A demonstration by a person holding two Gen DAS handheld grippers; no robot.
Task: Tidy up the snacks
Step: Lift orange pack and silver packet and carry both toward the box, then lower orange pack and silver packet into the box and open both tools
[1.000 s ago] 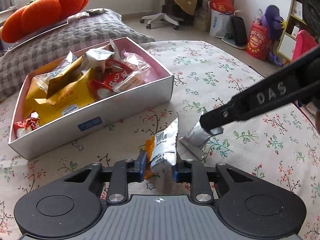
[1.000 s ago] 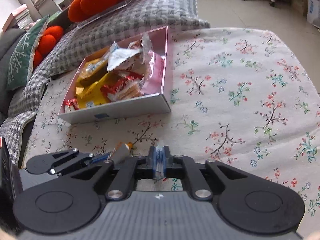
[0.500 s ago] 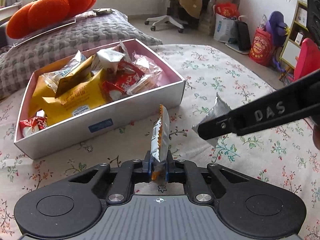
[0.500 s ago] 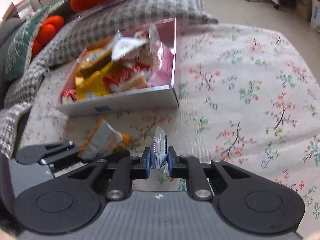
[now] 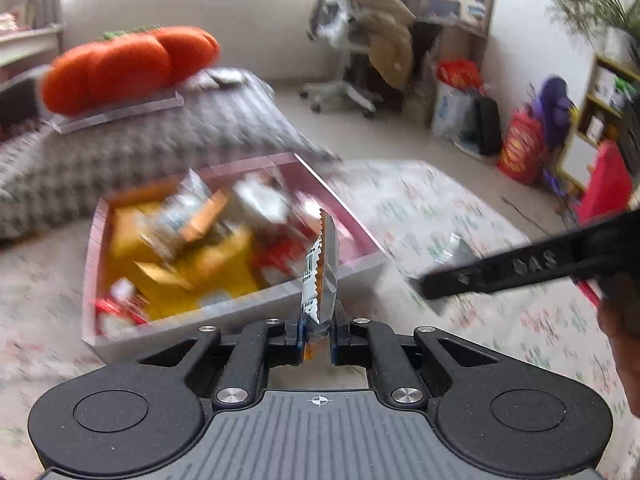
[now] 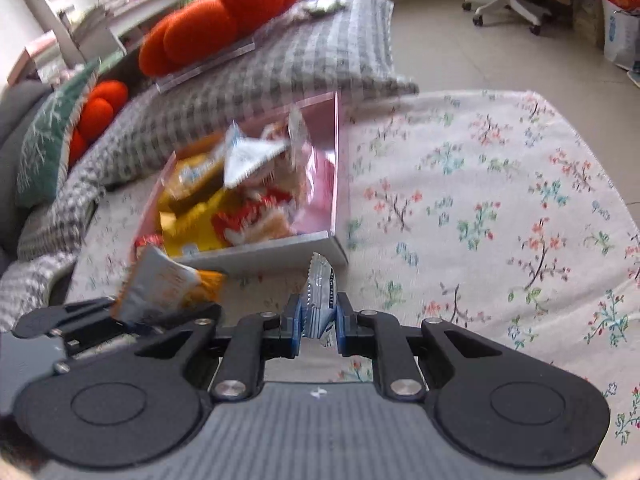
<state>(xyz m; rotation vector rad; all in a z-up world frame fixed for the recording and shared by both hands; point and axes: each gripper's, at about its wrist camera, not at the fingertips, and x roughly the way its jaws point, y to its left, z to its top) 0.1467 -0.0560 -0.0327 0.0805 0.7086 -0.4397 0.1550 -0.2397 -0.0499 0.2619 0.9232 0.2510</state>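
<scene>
The left gripper (image 5: pixel 316 334) is clamping an orange-and-silver snack packet (image 5: pixel 320 276); the right gripper (image 6: pixel 318 326) is pinching a silver snack packet (image 6: pixel 319 300). Both are hovering over a floral cloth (image 6: pixel 480 208) beside the snack-filled pink box (image 6: pixel 335 168), near grey checked cushions (image 6: pixel 280 64).

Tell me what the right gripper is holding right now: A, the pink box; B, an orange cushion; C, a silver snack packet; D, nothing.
C: in the right wrist view the right gripper has its blue pads pressed on a silver packet, which sticks up between them, in front of the box.
</scene>
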